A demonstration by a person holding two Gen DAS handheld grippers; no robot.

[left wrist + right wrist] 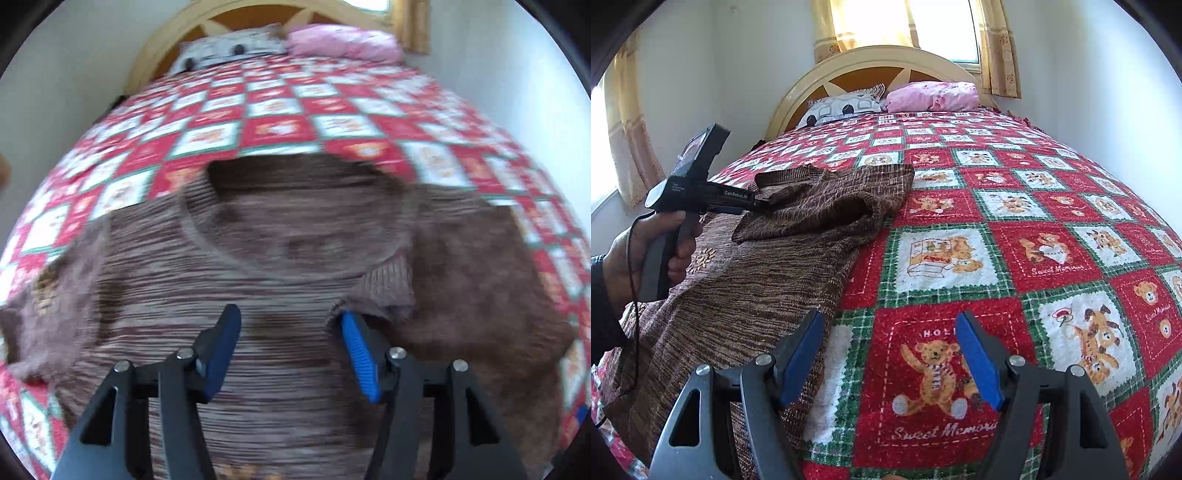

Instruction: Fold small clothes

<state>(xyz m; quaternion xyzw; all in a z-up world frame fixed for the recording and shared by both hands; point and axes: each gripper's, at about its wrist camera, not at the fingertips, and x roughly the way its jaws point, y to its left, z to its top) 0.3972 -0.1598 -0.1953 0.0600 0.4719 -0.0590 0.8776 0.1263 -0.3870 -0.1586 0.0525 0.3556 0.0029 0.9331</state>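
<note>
Left tongs (291, 328) hang spread over a brown knitted sweater (280, 258) on the bed, their right blue pad touching a ribbed cuff (384, 291) without pinching it. This view is blurred. Right tongs (890, 350) are also spread and empty, hovering above the bedspread (1015, 221) just right of the sweater's edge. The sweater lies on the bed's left side with one sleeve folded across its chest. A good fold here would likely mean closing on the cuff edge, then laying the sleeve flat and straight — no bunching. Readable writing: "GenRobot.AI" on the left tool's body (735, 193); "Sweet Memories" on the bear-print squares.
</note>
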